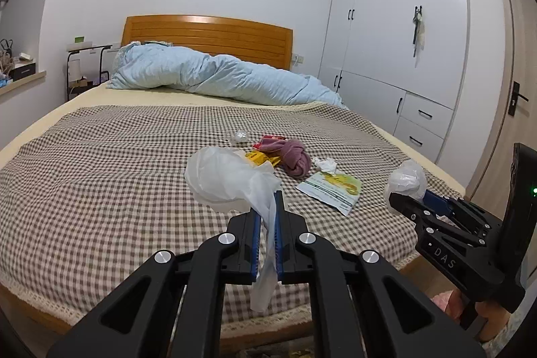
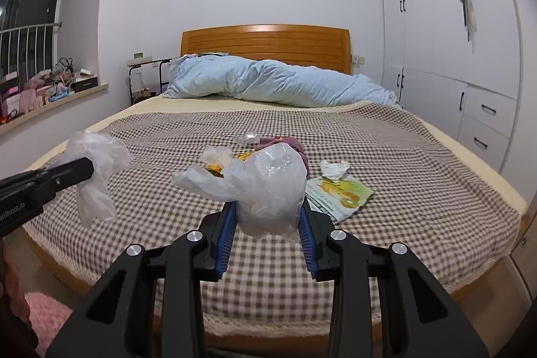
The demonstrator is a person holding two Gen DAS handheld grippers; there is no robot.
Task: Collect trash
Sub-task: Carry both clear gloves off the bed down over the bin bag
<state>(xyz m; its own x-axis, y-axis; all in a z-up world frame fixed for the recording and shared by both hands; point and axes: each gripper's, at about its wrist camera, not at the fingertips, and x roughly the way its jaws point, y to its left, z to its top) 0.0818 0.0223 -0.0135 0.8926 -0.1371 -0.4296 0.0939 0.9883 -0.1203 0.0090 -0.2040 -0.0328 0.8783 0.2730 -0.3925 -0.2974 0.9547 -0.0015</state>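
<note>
Crinkly translucent plastic bag (image 1: 228,180) bunched, gripper-pinched (image 1: 267,217).

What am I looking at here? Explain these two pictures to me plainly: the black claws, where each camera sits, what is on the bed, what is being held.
The black claws are hand-held grippers, one in each of a person's hands; there is no robot arm. Each carries a fisheye camera looking forward along its two fingers, so each picture shows its own gripper at the bottom.

In the left wrist view, the left gripper is shut on a thin white plastic bag. In the right wrist view, the right gripper is shut on a crumpled clear plastic bag.

Ahead is a bed with a checked bedspread. On it lie a yellow wrapper, a knotted pink cloth, a crumpled tissue, a green and yellow snack packet and a scrap of clear plastic. A light blue duvet is bunched by the wooden headboard.
</note>
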